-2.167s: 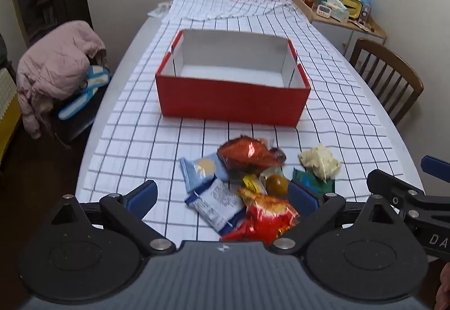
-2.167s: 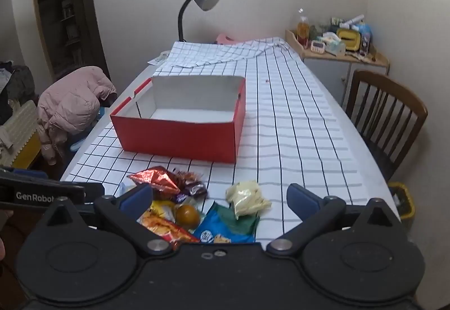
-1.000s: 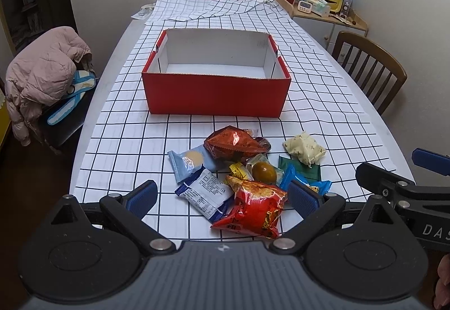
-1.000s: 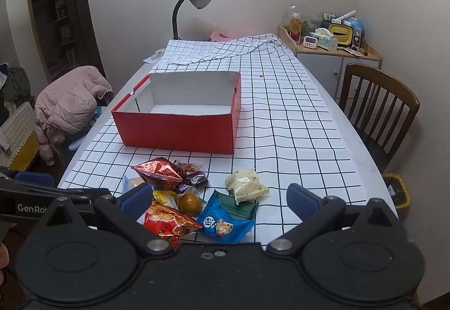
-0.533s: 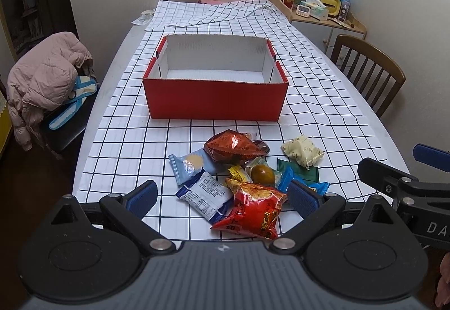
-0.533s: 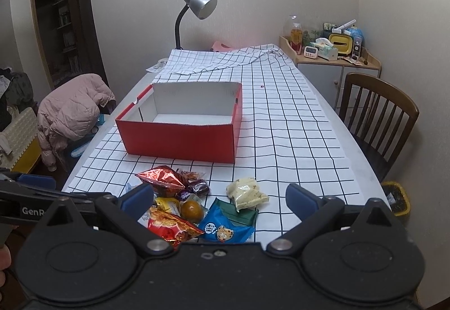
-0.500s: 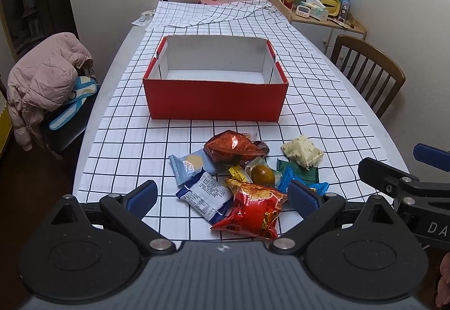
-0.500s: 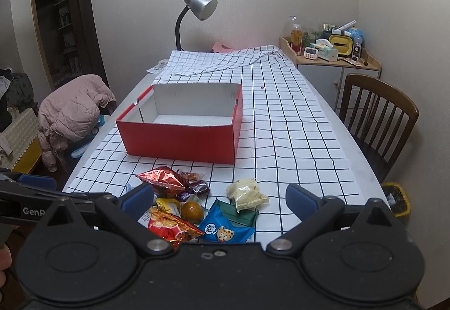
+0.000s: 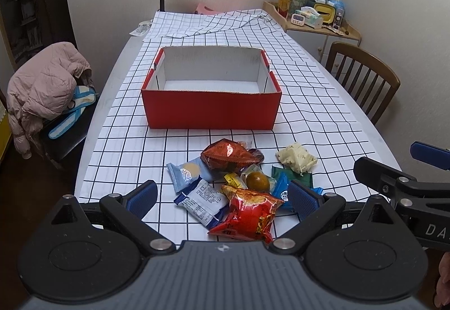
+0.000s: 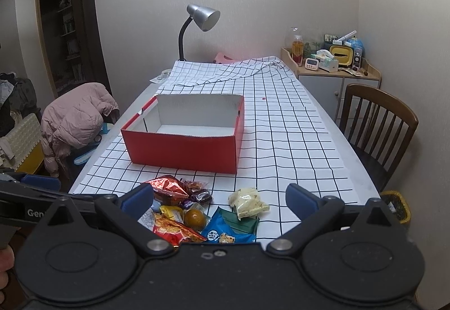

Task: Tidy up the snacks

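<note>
Hovering left gripper point(image 9: 222, 194), jaws wide

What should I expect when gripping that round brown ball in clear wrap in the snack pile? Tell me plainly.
The brown ball in clear wrap looks round and smooth, so it will likely roll if nudged. Its glossy film probably makes it slippery between the fingers. It rests amid the yellow packet and blue packet, so a push may shift those too.

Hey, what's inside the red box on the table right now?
The red box shows only bare white walls and floor; no snacks inside. Its front wall hides the nearest strip of floor.
</note>
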`<state>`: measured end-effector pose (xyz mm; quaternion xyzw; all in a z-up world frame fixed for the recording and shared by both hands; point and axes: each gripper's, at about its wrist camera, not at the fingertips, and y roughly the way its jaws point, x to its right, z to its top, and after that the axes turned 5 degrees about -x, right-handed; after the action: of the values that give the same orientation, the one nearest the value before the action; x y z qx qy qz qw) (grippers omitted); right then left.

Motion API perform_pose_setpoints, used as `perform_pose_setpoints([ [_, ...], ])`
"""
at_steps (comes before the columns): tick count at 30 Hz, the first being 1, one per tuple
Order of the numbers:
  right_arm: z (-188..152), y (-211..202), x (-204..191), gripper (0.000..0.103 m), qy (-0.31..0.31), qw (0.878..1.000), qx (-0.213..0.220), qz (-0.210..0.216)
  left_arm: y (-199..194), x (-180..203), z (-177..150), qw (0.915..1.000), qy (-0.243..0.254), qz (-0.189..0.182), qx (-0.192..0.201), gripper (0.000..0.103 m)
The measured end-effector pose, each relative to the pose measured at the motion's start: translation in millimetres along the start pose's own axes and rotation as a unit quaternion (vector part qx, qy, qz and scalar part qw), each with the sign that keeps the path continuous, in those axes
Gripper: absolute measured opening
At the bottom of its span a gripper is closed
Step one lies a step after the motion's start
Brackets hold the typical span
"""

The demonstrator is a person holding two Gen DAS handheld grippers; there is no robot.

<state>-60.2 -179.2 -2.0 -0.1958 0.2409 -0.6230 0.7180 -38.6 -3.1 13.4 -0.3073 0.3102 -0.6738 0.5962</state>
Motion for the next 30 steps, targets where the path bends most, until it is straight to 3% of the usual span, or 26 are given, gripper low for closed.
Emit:
perform_pose_setpoints([
  [16, 2.6, 0.5, -6.6, 0.101, -0.010, 1.000, 0.003, 0.002, 2.3, -4.4, 1.1, 1.0000, -0.004, -0.007, -0.001, 0.100],
  [30, 6.9, 37.0, 10.0, 0.096, -0.001, 0.999, -0.036, 0.009, 26.2, -12.9, 9.7, 0.9994, -0.022, 0.018, -0.019, 0.099],
])
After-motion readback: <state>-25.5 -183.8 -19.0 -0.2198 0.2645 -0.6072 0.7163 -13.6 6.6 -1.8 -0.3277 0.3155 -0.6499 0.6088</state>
